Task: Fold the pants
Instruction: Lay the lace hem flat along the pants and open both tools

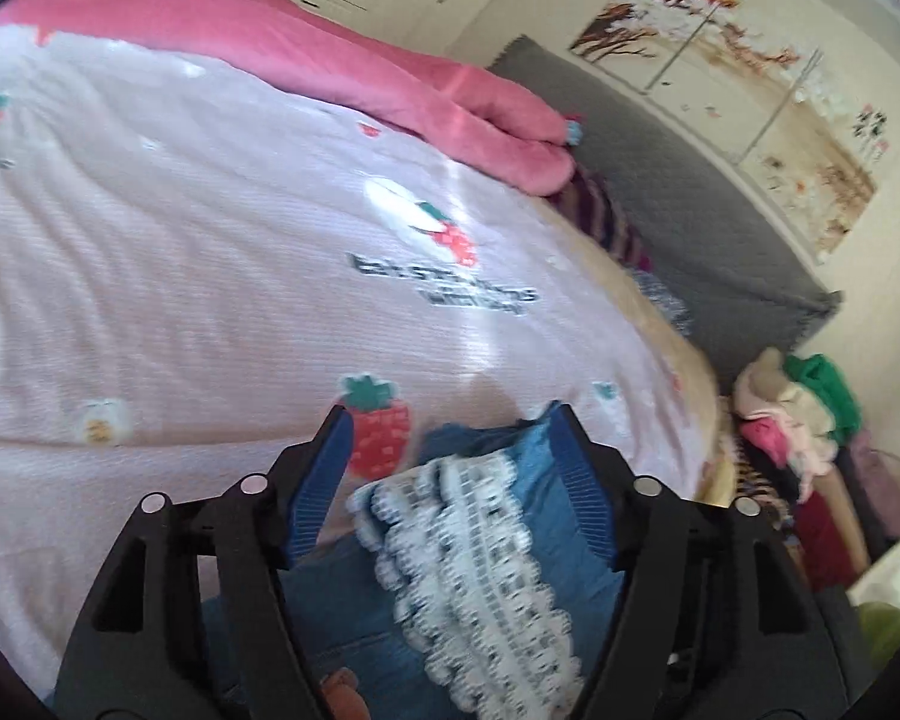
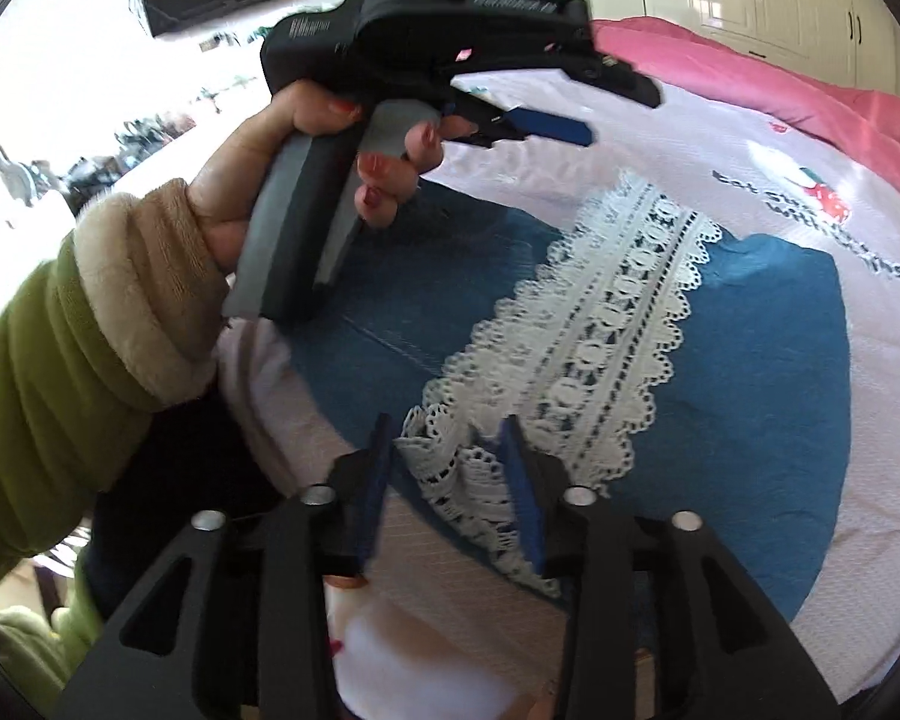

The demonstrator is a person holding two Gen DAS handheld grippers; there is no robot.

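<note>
Blue denim pants (image 2: 750,348) with a white lace strip (image 2: 600,324) down the leg, spread flat on the strawberry-print bed sheet (image 1: 180,240), apparently already doubled into a compact block so that the next fold has a straight edge to work from. Pink quilt (image 1: 330,54) bunched at the far side of the bed, well clear of the work area. Clothes pile (image 1: 792,420) beside the bed, probably waiting for a turn.

Left tool (image 1: 450,438): angled down over one end of the pants, jaws spread wide, lace and denim lying between the blue pads (image 1: 324,480) but not pressed by them. No grip. In the right wrist view, the same tool carried by a hand (image 2: 306,180) in a green sleeve (image 2: 42,372), blue fingertip out over the sheet just past the denim.

Right tool (image 2: 447,444): low over the near edge of the pants, jaws partly spread, straddling the scalloped end of the lace without pinching. No grip either.

Likely a release or a re-grasp step, both tools parted above cloth that rests on the bed under its own weight.
</note>
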